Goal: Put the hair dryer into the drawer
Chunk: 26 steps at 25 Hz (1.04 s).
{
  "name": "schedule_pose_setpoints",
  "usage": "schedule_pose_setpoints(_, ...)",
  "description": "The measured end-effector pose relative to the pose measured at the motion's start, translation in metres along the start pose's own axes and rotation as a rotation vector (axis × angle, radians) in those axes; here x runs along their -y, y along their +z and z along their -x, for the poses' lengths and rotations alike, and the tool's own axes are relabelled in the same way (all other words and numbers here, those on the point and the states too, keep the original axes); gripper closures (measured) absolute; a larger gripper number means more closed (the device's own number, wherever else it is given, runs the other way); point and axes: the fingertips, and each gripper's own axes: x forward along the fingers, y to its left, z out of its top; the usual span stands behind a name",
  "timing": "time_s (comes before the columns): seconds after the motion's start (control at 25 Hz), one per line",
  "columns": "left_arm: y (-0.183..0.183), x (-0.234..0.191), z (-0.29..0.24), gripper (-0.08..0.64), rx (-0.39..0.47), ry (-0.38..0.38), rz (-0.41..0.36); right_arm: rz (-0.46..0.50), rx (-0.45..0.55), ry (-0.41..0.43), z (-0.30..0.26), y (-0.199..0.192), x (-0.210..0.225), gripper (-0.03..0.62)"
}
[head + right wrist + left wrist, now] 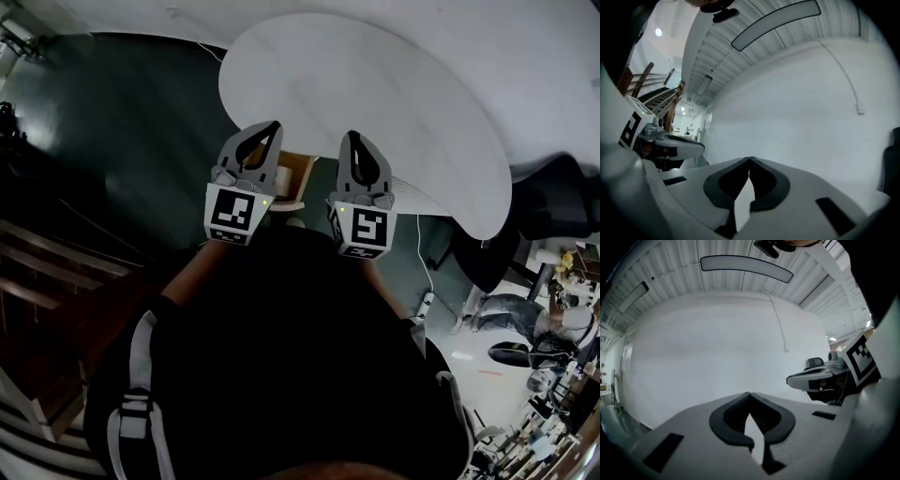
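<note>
No hair dryer shows in any view. In the head view both grippers are held up side by side in front of the person's dark torso. My left gripper (274,126) is shut with nothing in it, and my right gripper (351,135) is shut and empty too. In the left gripper view the closed tips (749,393) face a bare white wall, with the right gripper (813,377) beside them. The right gripper view has its closed tips (749,159) facing the same wall, the left gripper (677,144) at its left. A light wooden box or drawer (294,176) lies below, between the grippers.
A white rounded table (375,84) spreads beyond the grippers over a dark floor (122,131). Wooden slats (37,272) stand at the left. A black office chair (562,202) and cluttered items are at the right. A thin cable (778,319) runs down the wall.
</note>
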Motion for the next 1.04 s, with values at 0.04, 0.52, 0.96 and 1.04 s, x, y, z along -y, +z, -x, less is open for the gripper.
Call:
schedule_pose_setpoints(0.04,0.002,0.001,0.001,0.552,0.005,0.003,0.003,-0.005,-0.005,0.0,0.001,0.0,0.0,0.569)
schedule_pose_setpoints(0.52,-0.004,0.006,0.005,0.552,-0.005,0.002,0.004,-0.028,-0.003,0.03,0.006,-0.012,-0.011,0.569)
schedule_pose_setpoints(0.96,-0.01,0.014,0.003,0.552,-0.018,0.012,-0.004,-0.014,0.003,0.061,0.008,-0.022,-0.009,0.569)
schedule_pose_setpoints(1.04,-0.01,0.017,0.003,0.552,-0.018,0.017,-0.004,-0.011,-0.001,0.064,0.011,-0.024,-0.007,0.569)
